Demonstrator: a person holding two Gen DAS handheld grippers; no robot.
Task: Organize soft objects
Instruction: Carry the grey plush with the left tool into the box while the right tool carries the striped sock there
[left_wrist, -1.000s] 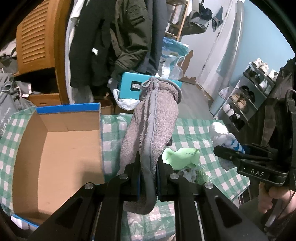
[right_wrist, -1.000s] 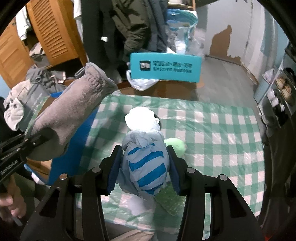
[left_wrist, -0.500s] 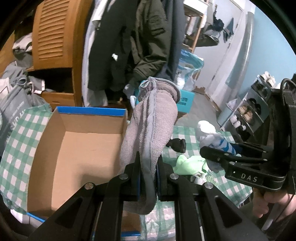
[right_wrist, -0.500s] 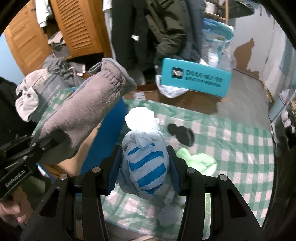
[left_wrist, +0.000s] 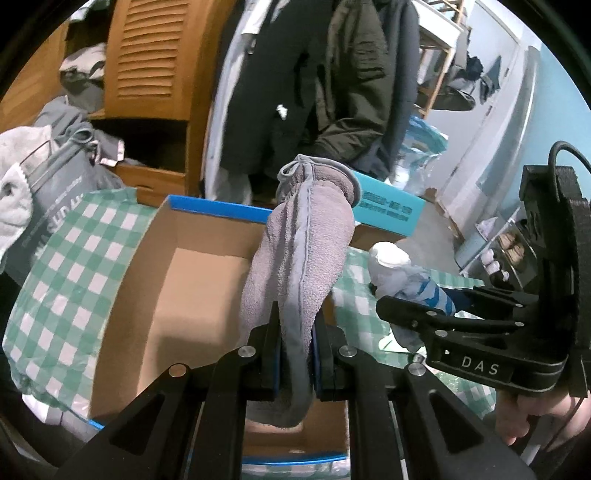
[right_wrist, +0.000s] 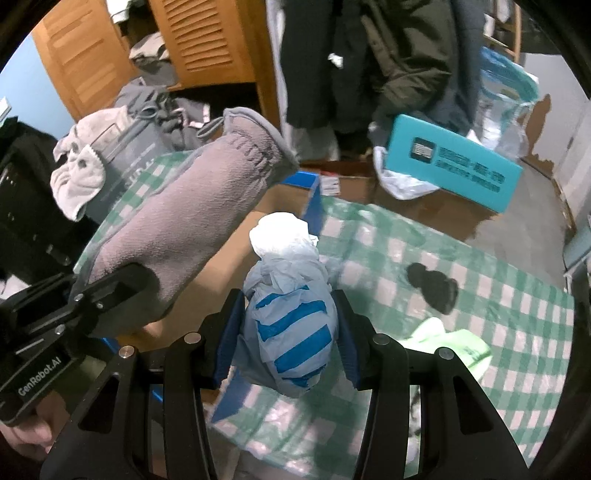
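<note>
Left tool (left_wrist: 297, 354) clamped on grey towel (left_wrist: 299, 251) above open cardboard box (left_wrist: 177, 291) | right tool (right_wrist: 286, 339) clamped on striped cloth bundle (right_wrist: 291, 325) at box edge | I'd centre each over the box, lower, then release.

The cardboard box (left_wrist: 177, 295) sits on the left part of the checked tablecloth (right_wrist: 480, 280). A towel (left_wrist: 299, 251) hangs above the box, with a bundle (right_wrist: 291, 317) just to its right (over the box's right edge). Farther right on the cloth lie a dark sock (right_wrist: 432, 284) and, nearer, another sock (right_wrist: 450, 343). A flat carton (right_wrist: 450, 162) lies beyond the table's far edge.
</note>
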